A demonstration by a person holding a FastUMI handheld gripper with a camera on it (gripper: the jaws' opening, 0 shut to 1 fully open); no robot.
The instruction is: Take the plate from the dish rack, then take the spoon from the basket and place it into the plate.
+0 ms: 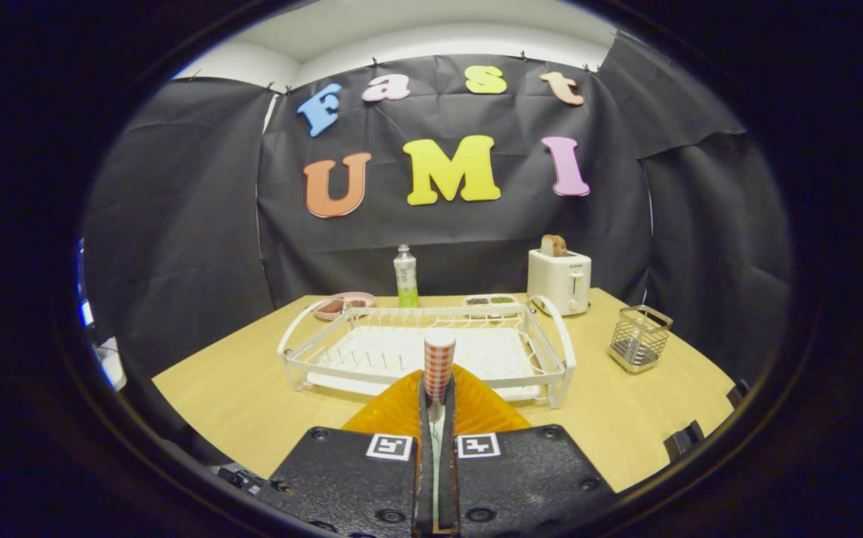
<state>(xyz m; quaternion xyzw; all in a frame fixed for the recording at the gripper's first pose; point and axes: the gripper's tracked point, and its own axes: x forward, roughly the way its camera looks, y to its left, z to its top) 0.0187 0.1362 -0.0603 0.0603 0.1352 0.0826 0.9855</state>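
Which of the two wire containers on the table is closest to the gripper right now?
The white dish rack, just beyond the orange plate under the gripper, which is shut on the checked-handled spoon. The small metal basket stands farther off beside the rack.

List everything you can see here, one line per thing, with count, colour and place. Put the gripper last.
Table: one, light wood, under everything.
Dish rack: one, white wire with a white tray, mid-table, beyond the fingers.
Plate: one, orange, on the table just ahead of the fingers, in front of the rack.
Spoon: one, red-and-white checked handle, upright, clamped between the fingers above the plate.
Basket: one, metal wire, beside the rack's toaster-side end.
Toaster: one, white, with a brown slice in its slot, behind the rack.
Bottle: one, clear with green at its base, behind the rack.
Pink dish: one, holding dark food, behind the rack.
White tray: one, holding dark and green bits, behind the rack.
Gripper: one, black, fingers shut on the spoon.
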